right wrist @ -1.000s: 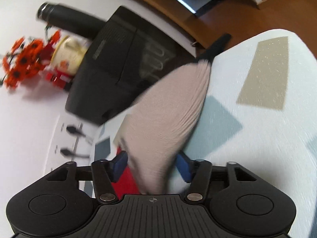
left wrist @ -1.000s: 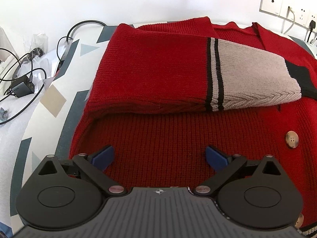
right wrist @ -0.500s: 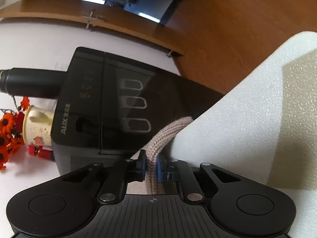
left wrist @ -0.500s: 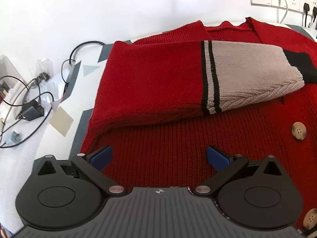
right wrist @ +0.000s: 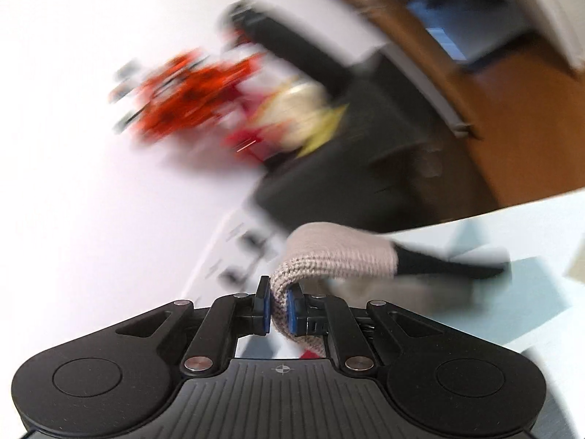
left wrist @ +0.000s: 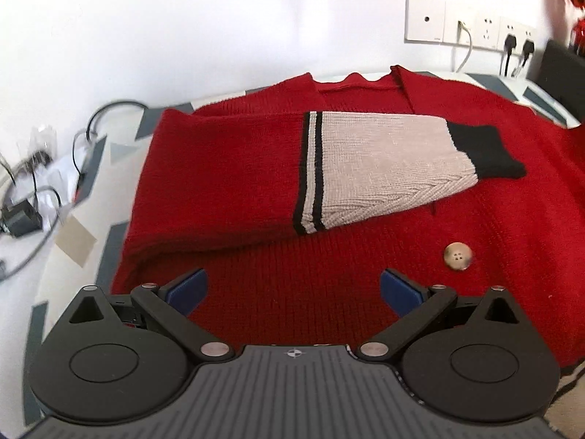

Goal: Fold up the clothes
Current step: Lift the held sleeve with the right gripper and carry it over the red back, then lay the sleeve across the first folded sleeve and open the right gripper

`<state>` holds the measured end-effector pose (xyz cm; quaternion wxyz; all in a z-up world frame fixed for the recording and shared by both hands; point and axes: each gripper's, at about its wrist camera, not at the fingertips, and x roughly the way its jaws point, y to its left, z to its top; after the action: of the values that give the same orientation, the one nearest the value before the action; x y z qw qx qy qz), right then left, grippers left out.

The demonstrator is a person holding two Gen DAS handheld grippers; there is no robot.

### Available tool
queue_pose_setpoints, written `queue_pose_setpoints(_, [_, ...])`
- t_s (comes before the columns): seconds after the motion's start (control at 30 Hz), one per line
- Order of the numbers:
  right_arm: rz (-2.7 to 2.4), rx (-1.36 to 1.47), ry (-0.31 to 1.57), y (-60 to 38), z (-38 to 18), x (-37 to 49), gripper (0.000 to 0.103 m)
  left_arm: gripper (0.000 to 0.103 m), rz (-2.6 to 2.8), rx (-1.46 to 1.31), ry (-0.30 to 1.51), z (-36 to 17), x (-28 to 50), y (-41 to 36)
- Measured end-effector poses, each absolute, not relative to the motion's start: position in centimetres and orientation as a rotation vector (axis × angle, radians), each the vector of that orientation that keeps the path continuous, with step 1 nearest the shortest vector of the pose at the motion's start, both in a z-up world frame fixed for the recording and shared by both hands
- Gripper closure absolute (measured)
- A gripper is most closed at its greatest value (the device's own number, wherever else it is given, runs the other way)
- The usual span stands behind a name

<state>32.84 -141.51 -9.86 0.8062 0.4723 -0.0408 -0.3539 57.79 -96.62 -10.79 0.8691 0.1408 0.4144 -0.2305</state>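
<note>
Since half a second ago the right gripper (right wrist: 279,311) has swung away from the black appliance, so its whole view is now smeared with motion, while the left gripper (left wrist: 293,289) has drawn back a little and sees more of the garment. The right gripper is pinching the beige knitted sleeve (right wrist: 329,252) between its blue pads (right wrist: 292,309), the knit folded over the fingertips and trailing off to the right, where its black cuff (right wrist: 449,265) hangs over the white table with grey and tan shapes (right wrist: 530,285). The left gripper hovers low over the red knitted cardigan (left wrist: 292,307), its blue-padded fingers (left wrist: 186,289) spread wide apart and holding nothing. The cardigan lies flat on the table (left wrist: 73,241), collar toward the wall, with its other sleeve (left wrist: 329,172) folded across the chest: red near the shoulder, then black and beige stripes, a beige forearm and a black cuff. A round pale button (left wrist: 457,256) sits on the cardigan just below that folded sleeve's beige end. Left of the cardigan, black cables and an adapter (left wrist: 22,219) lie on the table edge; behind the cardigan, white wall sockets (left wrist: 471,25) carry several plugs. In the right wrist view, a black box-shaped appliance (right wrist: 365,168) and blurred orange artificial flowers (right wrist: 190,98) stand beyond the gripped sleeve.
</note>
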Motion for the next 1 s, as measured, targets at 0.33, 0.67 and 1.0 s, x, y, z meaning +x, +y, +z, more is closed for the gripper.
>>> queue_pose_setpoints(0.33, [-0.473, 0.831, 0.151, -131.7, -6.6, 45.0, 0.095, 0.001, -0.37, 0.132, 1.067, -12.2, 60.6, -92.7])
queue_pose_setpoints(0.67, [-0.275, 0.47, 0.406, -119.2, -6.3, 58.8, 0.095, 0.001, -0.289, 0.12, 1.107, -12.4, 61.1, -89.1])
queue_pose_setpoints(1.0, [-0.117, 0.36, 0.725, -112.3, -11.3, 60.8, 0.068, 0.0, -0.299, 0.129, 1.107, -13.7, 60.6, -88.6])
